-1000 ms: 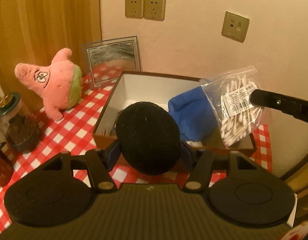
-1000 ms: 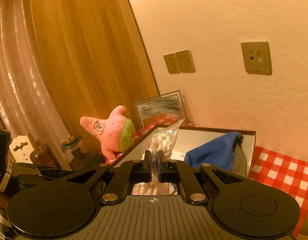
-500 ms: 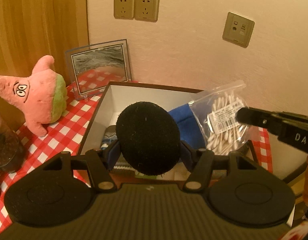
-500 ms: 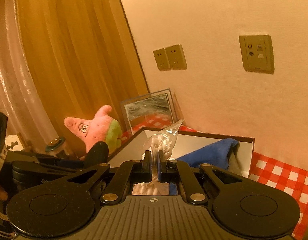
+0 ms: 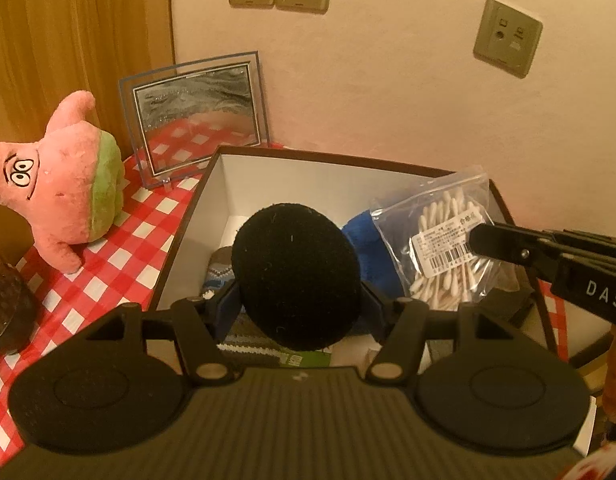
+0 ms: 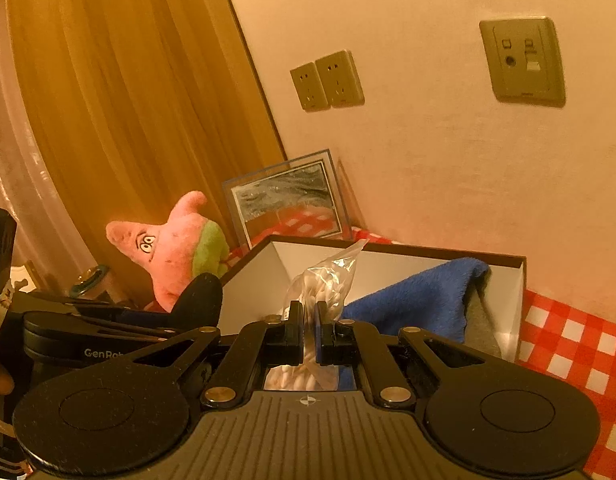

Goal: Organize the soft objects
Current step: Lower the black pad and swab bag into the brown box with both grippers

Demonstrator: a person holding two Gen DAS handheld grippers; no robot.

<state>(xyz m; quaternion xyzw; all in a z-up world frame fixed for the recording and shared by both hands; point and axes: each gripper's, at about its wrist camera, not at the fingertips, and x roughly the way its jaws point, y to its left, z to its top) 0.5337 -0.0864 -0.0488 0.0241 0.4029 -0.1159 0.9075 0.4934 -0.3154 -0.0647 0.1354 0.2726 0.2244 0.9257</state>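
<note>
At the left edge of the desk (image 5: 120,248), on its red checked cover, a pink star toy (image 5: 56,184) is stood apart from the box, so it has not yet been put away. Just behind it, toward the back edge near the wall, a glass picture frame (image 5: 196,116) is propped upright; it is hard and is likely meant to be left where it is.

The open box (image 5: 188,236) is set in the middle of the desk, its white inside facing up to take the soft things. A patterned knit piece (image 5: 220,268) and a blue cloth (image 5: 368,244) are already lying in it, the cloth draped against the right wall.

The left claw (image 5: 298,304) is held over the near side of the box, tilted down, its fingers spread wide and pressed against the sides of a round black sponge ball (image 5: 296,276). The ball is judged to be carried there so that it can be let go into the free space at the left of the box.

The right claw (image 6: 308,330) is pressed nearly together, pinching a clear bag of cotton swabs (image 6: 324,284) by its thin plastic. The bag is held above the right half of the box, over the blue cloth, apparently to be dropped in beside the ball
</note>
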